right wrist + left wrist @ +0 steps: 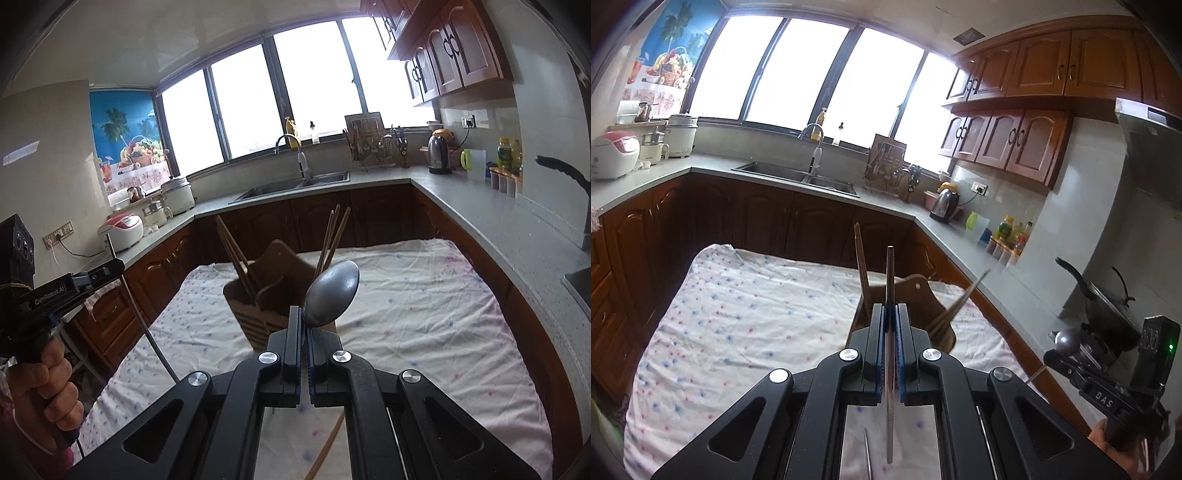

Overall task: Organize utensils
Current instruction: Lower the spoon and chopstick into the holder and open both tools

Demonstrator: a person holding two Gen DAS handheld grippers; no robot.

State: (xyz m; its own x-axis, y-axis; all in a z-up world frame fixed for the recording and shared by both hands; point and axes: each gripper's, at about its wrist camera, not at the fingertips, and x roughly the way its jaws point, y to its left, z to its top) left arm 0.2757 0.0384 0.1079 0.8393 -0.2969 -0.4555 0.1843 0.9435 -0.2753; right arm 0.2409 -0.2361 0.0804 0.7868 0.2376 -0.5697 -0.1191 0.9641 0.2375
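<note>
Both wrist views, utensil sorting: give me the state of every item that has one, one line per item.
left gripper: shut on a thin metal utensil, seen edge-on, kind unclear.
right gripper: shut on a metal spoon, bowl up.
wooden utensil holder: upright on the cloth-covered table.
chopsticks: standing tilted in the holder.
kettle: lid closed, on the counter.
wall cabinets: doors closed.

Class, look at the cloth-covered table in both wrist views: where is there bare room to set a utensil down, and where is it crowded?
Free: the cloth left of the wooden utensil holder, out to the table's edge, and the wide stretch right of it toward the counter. Crowded: around the holder, where chopsticks lean outward and both grippers meet.
</note>
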